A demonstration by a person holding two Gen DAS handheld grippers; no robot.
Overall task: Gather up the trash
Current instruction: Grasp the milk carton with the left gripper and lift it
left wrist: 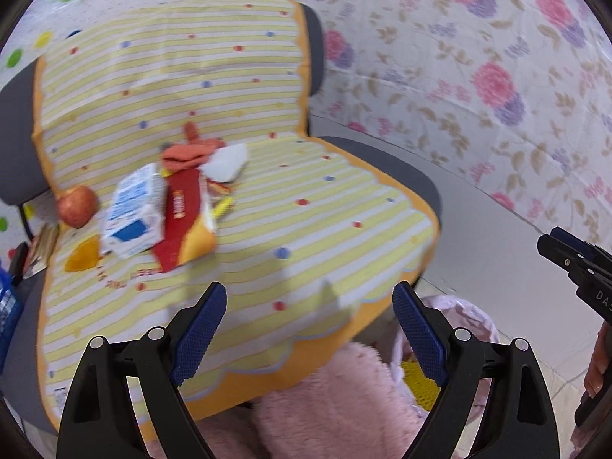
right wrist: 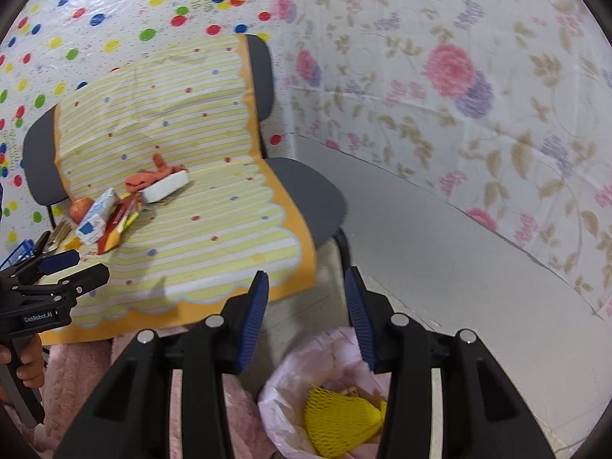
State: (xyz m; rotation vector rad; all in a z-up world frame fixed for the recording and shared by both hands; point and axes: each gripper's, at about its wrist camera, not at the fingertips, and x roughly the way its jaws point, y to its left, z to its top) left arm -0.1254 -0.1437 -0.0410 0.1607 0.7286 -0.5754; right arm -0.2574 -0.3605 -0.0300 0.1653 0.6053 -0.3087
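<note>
A chair under a yellow striped cloth (left wrist: 267, 206) holds a heap of things: a blue-and-white carton (left wrist: 134, 214), a red and yellow snack wrapper (left wrist: 183, 225), an orange rag (left wrist: 191, 153), a white block (left wrist: 227, 162) and an apple (left wrist: 76, 206). My left gripper (left wrist: 310, 294) hovers over the seat's front edge, open and empty, short of the heap. My right gripper (right wrist: 306, 279) is open with nothing between its fingers, above a bin lined with a pink bag (right wrist: 336, 348). A yellow net (right wrist: 340, 417) lies in the bin.
A pink fluffy rug (left wrist: 325, 401) lies below the chair's front, with the bin to the right of it. A blue basket (right wrist: 19, 252) shows at the far left. Flowered sheeting (right wrist: 459, 95) covers the wall on the right and grey floor (right wrist: 440, 237) runs along it.
</note>
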